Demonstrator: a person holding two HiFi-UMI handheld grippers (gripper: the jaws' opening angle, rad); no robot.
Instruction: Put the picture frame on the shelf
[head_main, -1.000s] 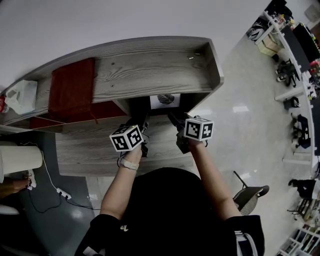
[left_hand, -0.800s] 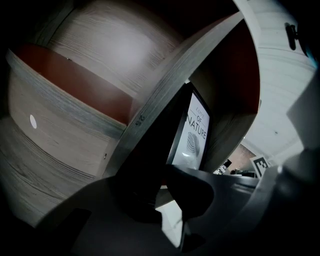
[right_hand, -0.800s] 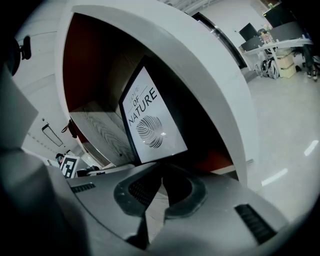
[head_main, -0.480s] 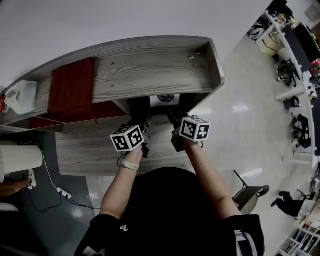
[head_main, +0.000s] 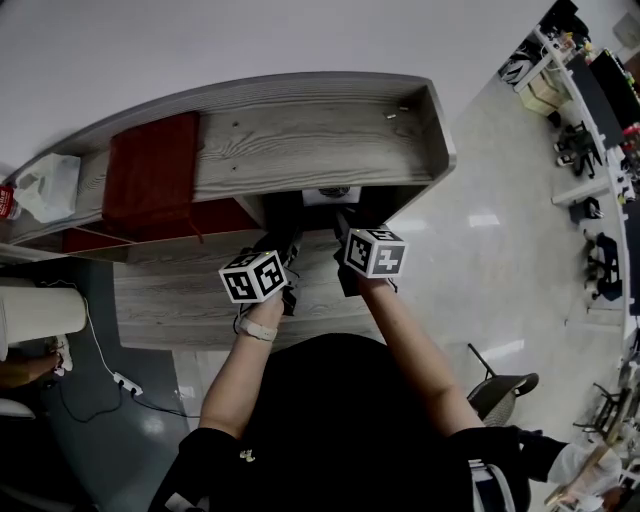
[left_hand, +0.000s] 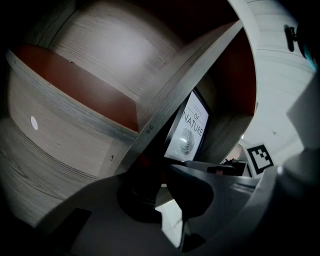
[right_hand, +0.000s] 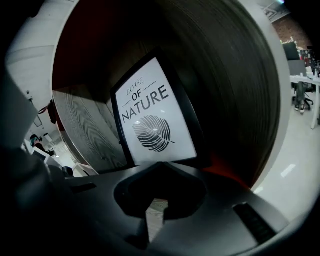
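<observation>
Since a second ago our right gripper (head_main: 347, 232) has slid inward. Our left gripper (head_main: 283, 250) is released, jaws a sliver apart on nothing. The picture frame (right_hand: 155, 117) stands inside the shelf's (head_main: 300, 140) right-hand compartment, and our right gripper, also released, hangs just before it.
</observation>
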